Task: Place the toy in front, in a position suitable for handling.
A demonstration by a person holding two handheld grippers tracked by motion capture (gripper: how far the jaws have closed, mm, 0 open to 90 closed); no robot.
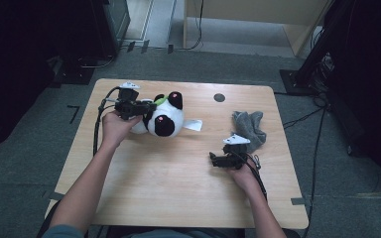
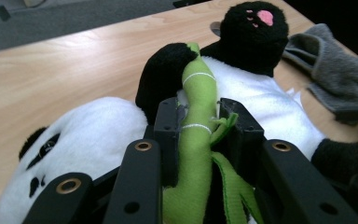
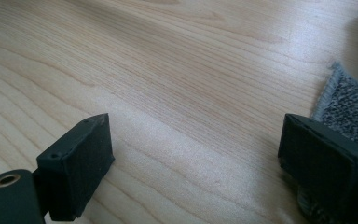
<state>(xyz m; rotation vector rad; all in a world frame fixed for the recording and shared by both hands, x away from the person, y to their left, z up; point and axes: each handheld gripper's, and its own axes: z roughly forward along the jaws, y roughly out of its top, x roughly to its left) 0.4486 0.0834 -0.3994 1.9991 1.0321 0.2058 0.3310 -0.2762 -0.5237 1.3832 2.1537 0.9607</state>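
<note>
Left gripper [image 2: 200,126]: upper left of the high view [image 1: 149,105], jaws clamped on the green bamboo stalk [image 2: 196,107] stitched to the panda.
Panda toy [image 1: 164,115]: lying on the table [image 1: 154,173], upper left of centre; white body, black ears and limbs, a pink patch on one black paw [image 2: 256,35].
Right gripper [image 3: 196,154]: right of centre in the high view [image 1: 213,159], jaws wide apart, nothing between them, low over bare wood.
Grey cloth [image 1: 248,128]: crumpled, just beyond the right gripper; its edge shows at the right in the right gripper view [image 3: 349,107].
White tag [image 1: 192,125]: flat on the table beside the panda.
</note>
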